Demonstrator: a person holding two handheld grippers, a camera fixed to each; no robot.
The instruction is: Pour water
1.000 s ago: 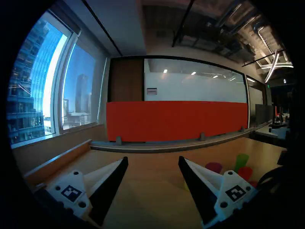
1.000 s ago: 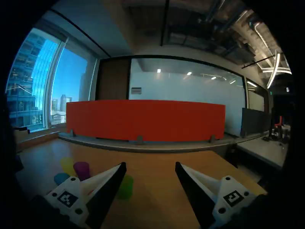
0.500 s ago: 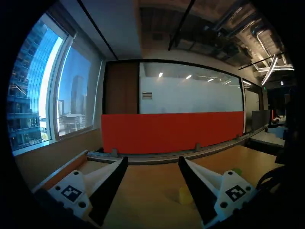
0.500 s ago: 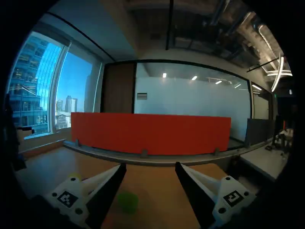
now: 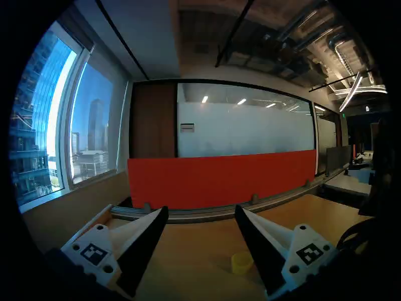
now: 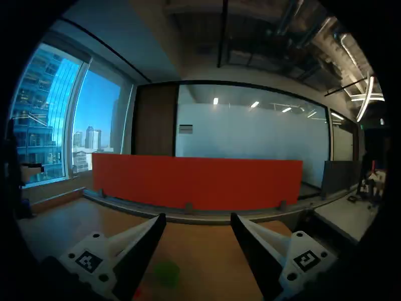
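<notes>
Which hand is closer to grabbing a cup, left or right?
Probably right, though it's close. The green cup sits low between the open right tongs, so likely near. The left tongs are open too, but the yellow cup sits off to one side, beside a finger.

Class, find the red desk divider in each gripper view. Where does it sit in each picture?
Left gripper view: the red desk divider runs across the middle, right of the windows.
Right gripper view: it runs across the middle, nearly level.
Shared landmark: the small wall sign above it.
</notes>
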